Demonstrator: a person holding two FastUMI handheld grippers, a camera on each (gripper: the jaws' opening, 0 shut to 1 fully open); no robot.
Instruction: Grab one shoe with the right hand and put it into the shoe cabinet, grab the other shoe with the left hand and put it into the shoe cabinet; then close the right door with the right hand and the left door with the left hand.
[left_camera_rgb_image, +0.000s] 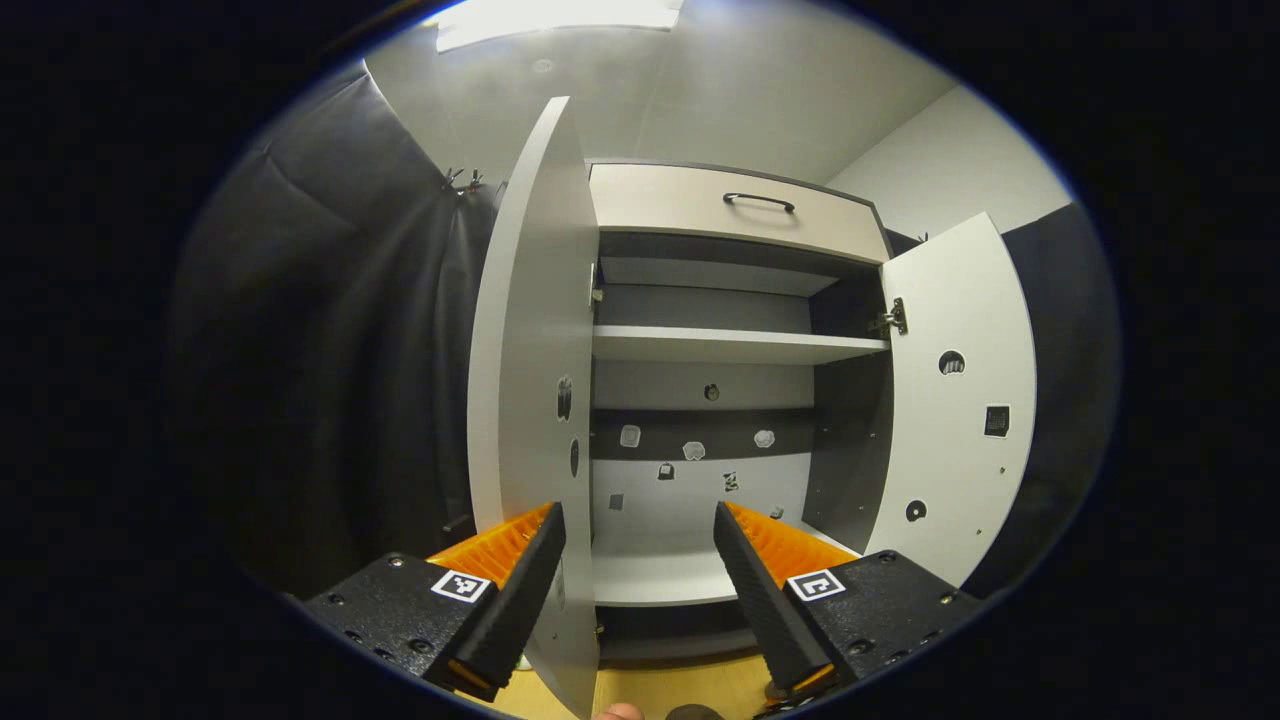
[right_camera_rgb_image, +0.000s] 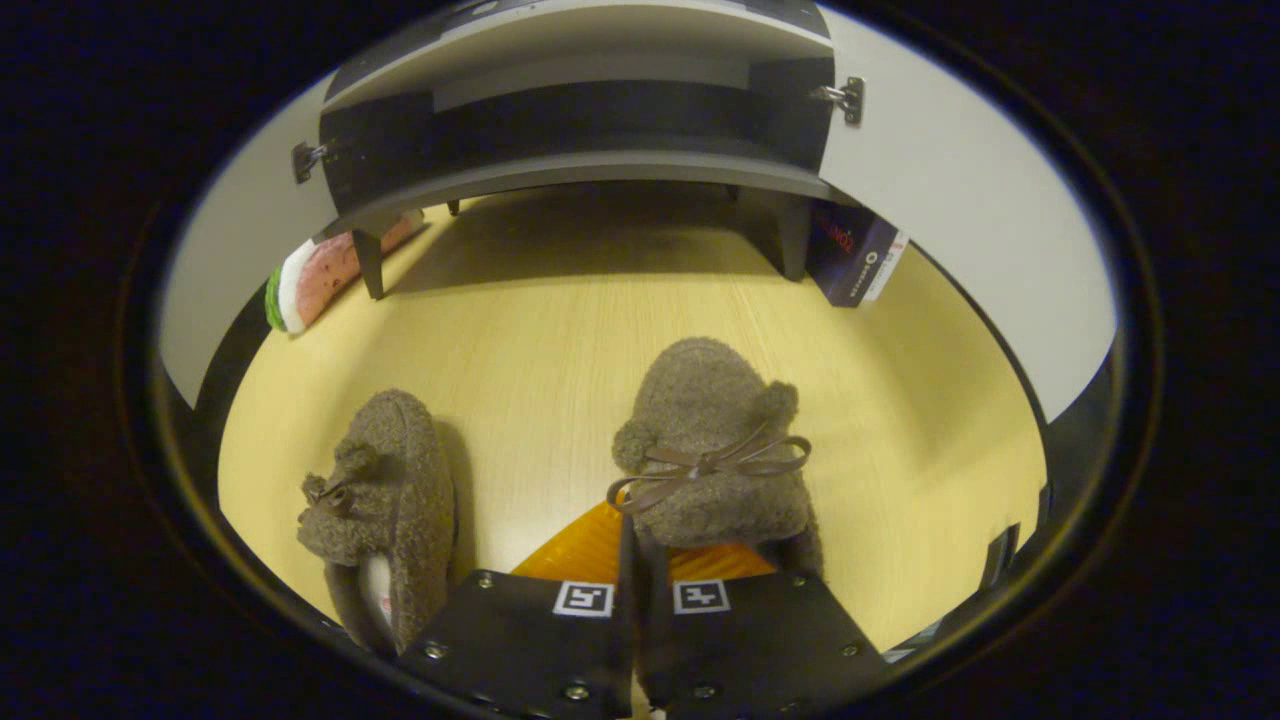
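Note:
In the right gripper view, my right gripper (right_camera_rgb_image: 632, 548) is shut on the rear edge of a brown fuzzy shoe (right_camera_rgb_image: 710, 440) with a bow, just above the wooden floor (right_camera_rgb_image: 560, 330). The other brown shoe (right_camera_rgb_image: 385, 490) lies on its side on the floor to the left. Ahead is the underside of the shoe cabinet (right_camera_rgb_image: 580, 165). In the left gripper view, my left gripper (left_camera_rgb_image: 638, 515) is open and empty, facing the shoe cabinet (left_camera_rgb_image: 720, 345). Its left door (left_camera_rgb_image: 530, 350) and right door (left_camera_rgb_image: 955, 400) stand open, and the shelves are bare.
A drawer (left_camera_rgb_image: 735, 215) with a dark handle tops the cabinet. A watermelon-patterned cushion (right_camera_rgb_image: 315, 275) leans by the cabinet's left leg. A dark box (right_camera_rgb_image: 850, 255) stands by its right leg. The left door's edge is close to my left gripper's left finger.

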